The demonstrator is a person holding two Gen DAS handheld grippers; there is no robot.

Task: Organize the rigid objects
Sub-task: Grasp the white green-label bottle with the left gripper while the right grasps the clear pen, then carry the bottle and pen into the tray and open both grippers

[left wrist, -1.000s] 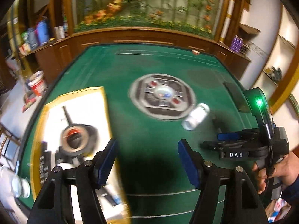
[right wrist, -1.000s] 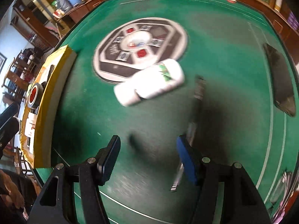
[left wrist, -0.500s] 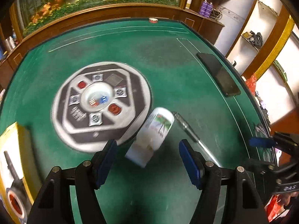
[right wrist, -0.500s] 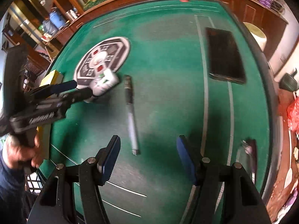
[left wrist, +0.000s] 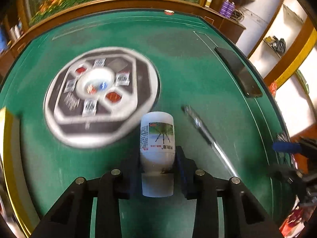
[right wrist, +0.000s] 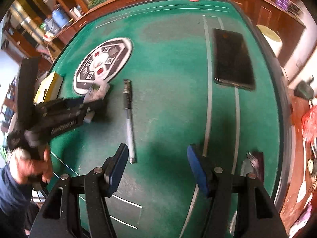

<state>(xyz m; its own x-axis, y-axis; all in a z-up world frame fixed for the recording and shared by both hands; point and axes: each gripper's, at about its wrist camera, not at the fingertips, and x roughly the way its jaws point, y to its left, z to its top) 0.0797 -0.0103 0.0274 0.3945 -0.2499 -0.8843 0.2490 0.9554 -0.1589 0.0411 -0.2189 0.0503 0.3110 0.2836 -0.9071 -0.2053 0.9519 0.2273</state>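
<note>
A white plastic bottle [left wrist: 157, 138] with a picture label lies on the green table, cap end towards me. My left gripper [left wrist: 158, 159] is shut on its neck end, one finger on each side. In the right wrist view the bottle [right wrist: 98, 90] shows at the left gripper's tip, beside the round panel. A pen [right wrist: 128, 119] lies lengthwise just right of it and also shows in the left wrist view [left wrist: 206, 132]. My right gripper [right wrist: 156, 160] is open and empty above bare felt, right of the pen's near end.
A round grey control panel [left wrist: 101, 97] sits mid-table. A black phone [right wrist: 232, 58] lies at the far right. A yellow-edged tray [right wrist: 48, 88] stands at the left edge. A small dark object [right wrist: 255, 163] lies near the right edge.
My left gripper moved forward to the bottle and closed on it; it was open half a second ago. My right gripper drew back to the right and stays open.
</note>
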